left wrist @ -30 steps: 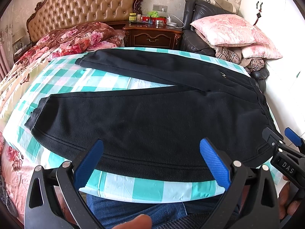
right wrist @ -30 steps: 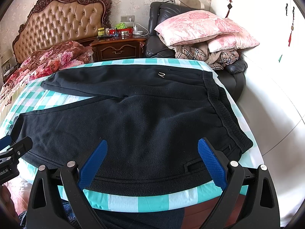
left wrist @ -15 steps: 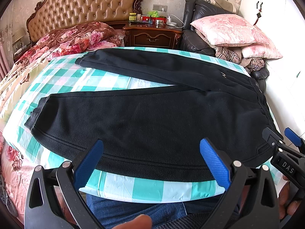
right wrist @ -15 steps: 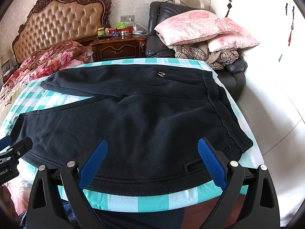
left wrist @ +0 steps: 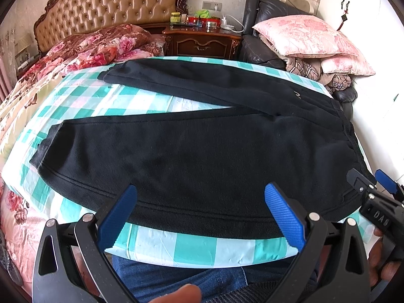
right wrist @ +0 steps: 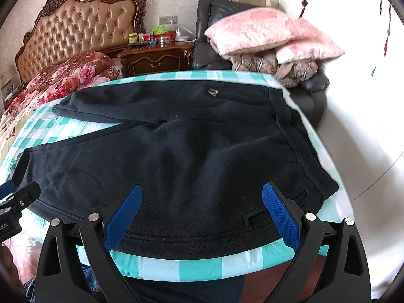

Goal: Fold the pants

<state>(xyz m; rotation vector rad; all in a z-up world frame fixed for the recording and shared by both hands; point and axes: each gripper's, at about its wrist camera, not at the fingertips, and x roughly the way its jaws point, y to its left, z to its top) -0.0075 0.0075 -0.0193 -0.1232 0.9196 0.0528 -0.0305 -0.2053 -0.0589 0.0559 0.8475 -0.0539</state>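
Black fleece pants (left wrist: 202,151) lie flat on the teal-and-white checked sheet (left wrist: 106,101), legs spread apart toward the left, waistband at the right (right wrist: 298,141). My left gripper (left wrist: 199,202) is open and empty, hovering over the near leg's lower edge. My right gripper (right wrist: 202,202) is open and empty, above the near hip part of the pants (right wrist: 202,151), close to the waistband corner. The right gripper also shows at the right edge of the left wrist view (left wrist: 371,186).
A floral quilt (left wrist: 83,50) lies at the left by the tufted headboard (left wrist: 113,7). A wooden nightstand (left wrist: 204,40) with small items and a dark chair piled with pink pillows (left wrist: 308,35) stand behind. A white wall (right wrist: 366,126) is at the right.
The right wrist view has shifted and tilted slightly with blur, so the right gripper has moved a little. The left gripper and the pants have stayed still.
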